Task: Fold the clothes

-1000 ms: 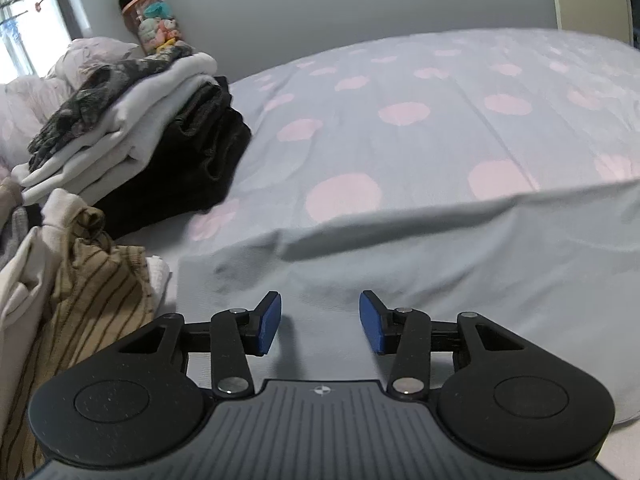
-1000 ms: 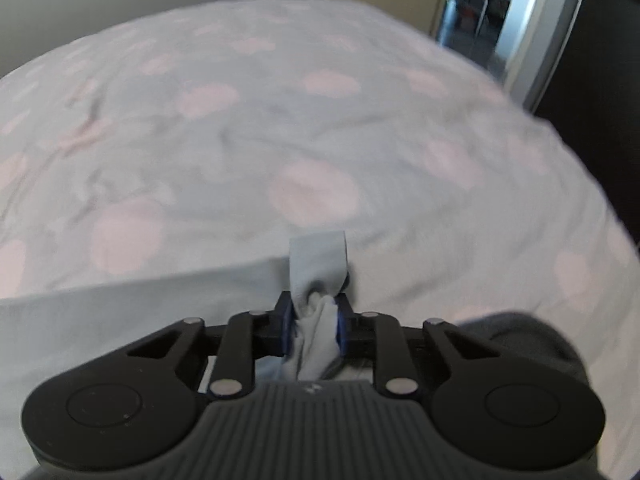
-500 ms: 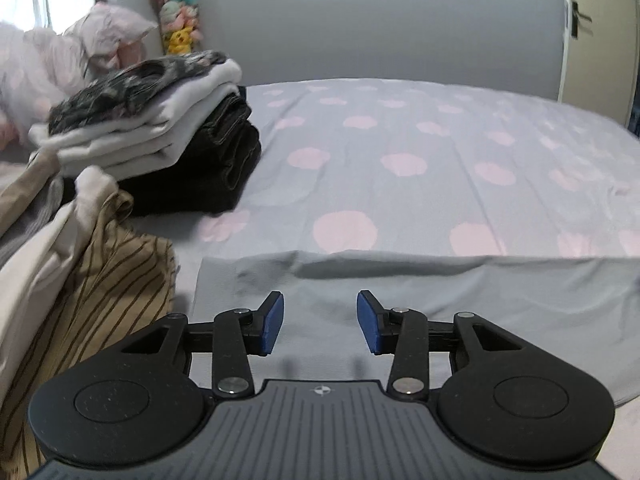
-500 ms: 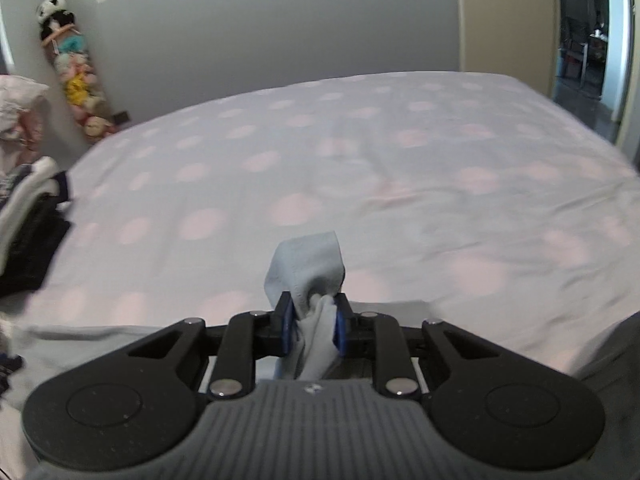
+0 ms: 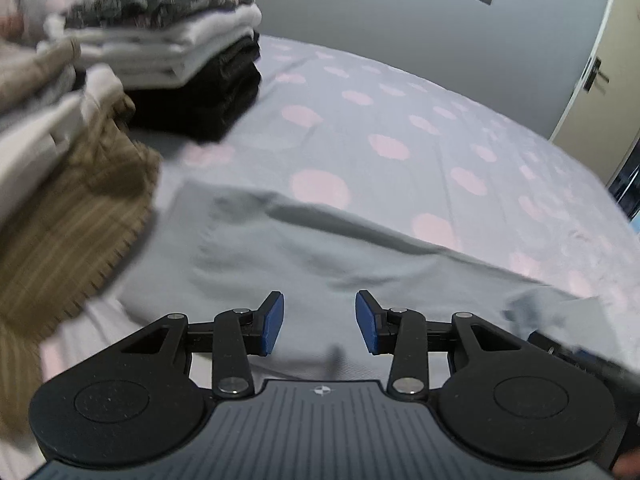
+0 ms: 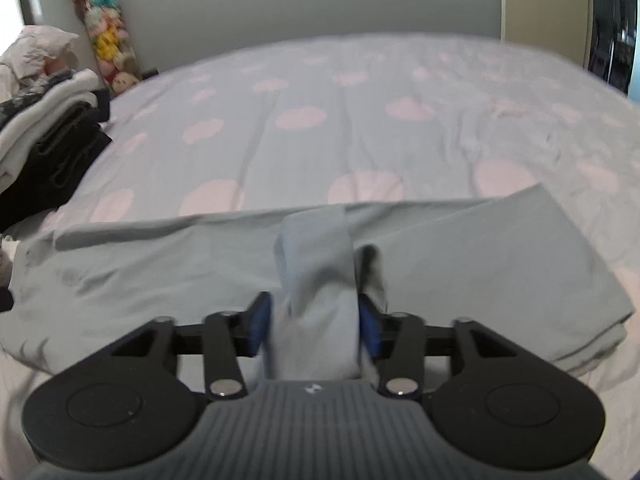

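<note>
- Right wrist view: one grey garment (image 6: 480, 264) lies flat across the low middle of the frame, on a bed (image 6: 360, 92) with a pale sheet full of pink spots.
- A bunched strip of the same cloth sticks up between the blue pads of the right gripper (image 6: 312, 326) at the bottom middle. The jaws are opening, and I cannot tell if the pads still press on the cloth.
- Left wrist view shows the left gripper (image 5: 319, 322) at the bottom middle, just above the grey cloth. Its two pads stand apart and nothing is between them.
- One neat stack of folded clothes (image 5: 188, 60) sits at the upper left, with dark pieces at the bottom, white in the middle and a patterned one on top.
- One loose heap with a brown striped piece (image 5: 72, 232) fills the left edge.
- Behind the bed is a plain grey wall (image 6: 300, 0). One tall column of soft toys (image 6: 106, 40) stands at the upper left, and one door (image 5: 600, 64) is at the far right.
</note>
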`<state>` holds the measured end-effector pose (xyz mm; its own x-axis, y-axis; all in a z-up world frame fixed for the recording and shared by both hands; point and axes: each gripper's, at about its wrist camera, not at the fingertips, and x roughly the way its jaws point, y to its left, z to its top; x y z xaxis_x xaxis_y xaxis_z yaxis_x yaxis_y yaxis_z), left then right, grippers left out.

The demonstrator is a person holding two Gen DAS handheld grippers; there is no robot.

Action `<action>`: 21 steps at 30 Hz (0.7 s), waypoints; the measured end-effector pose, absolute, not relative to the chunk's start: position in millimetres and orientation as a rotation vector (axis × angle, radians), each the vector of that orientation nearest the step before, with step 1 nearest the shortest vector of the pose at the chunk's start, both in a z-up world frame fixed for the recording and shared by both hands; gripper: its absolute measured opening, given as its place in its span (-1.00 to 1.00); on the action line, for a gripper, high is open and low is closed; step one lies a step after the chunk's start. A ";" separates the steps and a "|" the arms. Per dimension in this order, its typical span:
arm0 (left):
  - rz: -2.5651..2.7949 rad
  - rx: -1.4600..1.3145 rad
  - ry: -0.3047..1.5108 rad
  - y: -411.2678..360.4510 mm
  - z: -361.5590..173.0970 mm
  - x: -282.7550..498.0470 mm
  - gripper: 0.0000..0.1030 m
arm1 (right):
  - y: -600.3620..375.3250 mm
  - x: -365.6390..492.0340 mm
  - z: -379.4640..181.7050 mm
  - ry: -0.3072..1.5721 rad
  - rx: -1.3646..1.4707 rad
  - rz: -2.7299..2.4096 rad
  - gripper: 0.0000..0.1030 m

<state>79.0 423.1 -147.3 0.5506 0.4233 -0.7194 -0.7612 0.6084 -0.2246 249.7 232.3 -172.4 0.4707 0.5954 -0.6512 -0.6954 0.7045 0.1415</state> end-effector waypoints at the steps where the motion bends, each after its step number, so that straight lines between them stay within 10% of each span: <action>1: 0.741 -0.573 0.671 420.4 -148.8 82.8 -0.10 | 229.0 245.3 -173.1 0.714 -0.146 0.806 0.21; 9: 0.710 -0.450 0.677 398.9 -154.4 109.7 -0.10 | 186.3 248.5 -163.3 0.549 -0.109 0.700 0.27; 13: 0.752 -0.465 0.700 407.3 -164.5 116.0 -0.10 | 195.4 266.4 -171.4 0.598 -0.092 0.651 -0.29; 21: 0.740 -0.457 0.731 415.2 -177.0 127.1 -0.10 | 237.4 227.0 -181.5 0.498 -0.281 0.868 -0.26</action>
<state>127.1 415.2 -177.0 0.5148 0.4413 -0.7350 -0.7408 0.6605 -0.1223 227.0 237.4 -181.5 0.5428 0.6559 -0.5246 -0.7838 0.6199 -0.0360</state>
